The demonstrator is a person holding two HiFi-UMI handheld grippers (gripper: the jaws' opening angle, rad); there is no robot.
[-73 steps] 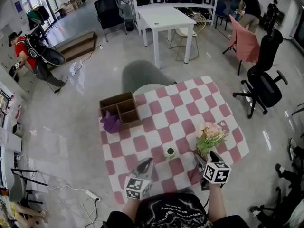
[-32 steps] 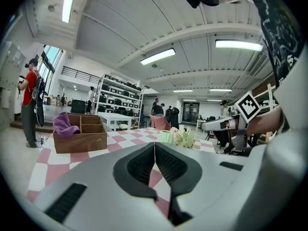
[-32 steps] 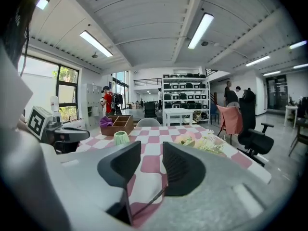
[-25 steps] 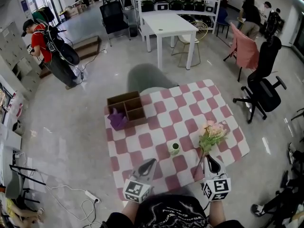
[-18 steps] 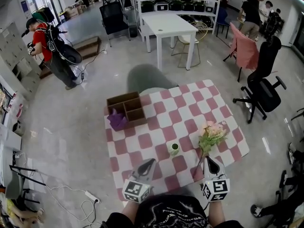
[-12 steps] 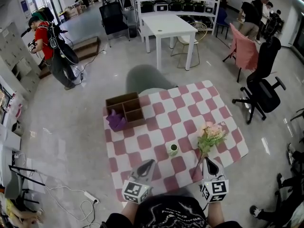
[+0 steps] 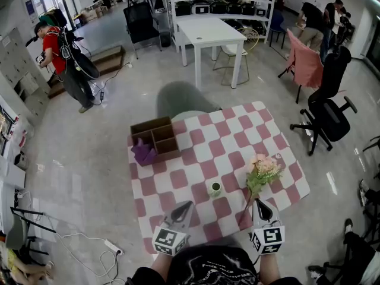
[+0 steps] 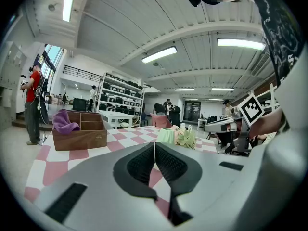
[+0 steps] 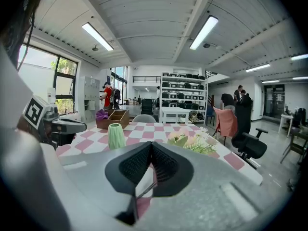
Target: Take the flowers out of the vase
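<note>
Since the earlier look, the right hand-held gripper [image 7: 261, 203] had drawn back toward the person, so more bare stem showed. The flowers [image 7: 263, 171] were already clear of the vase [image 7: 214, 189].

From overhead, the bunch lay out over the checkered surface [image 7: 196, 153], just right of the small green vase and apart from it. Its stem ran back to the right tool's tip. The left hand-held gripper [image 7: 185, 205] hung near the front edge, with nothing at its tip.

Over to the left tool's own view: jaws pressed together on nothing, with vase [image 8: 167, 135] and blooms [image 8: 185, 137] side by side well ahead.

And the right tool's view: pads closed, and a thin stem [image 9: 147, 189] ran up to the seam. It looked pinched there, though only just. The heads [image 9: 190, 139] sat low, just past the tips, with the vase [image 9: 115, 135] off to the left.

How would it handle? It looked light but top-heavy, on a wiry, slim stem that could swivel in a flat pinch. The petals seemed soft and easy to crush. The low bare stem was the sensible place to hold, never the blooms.
</note>
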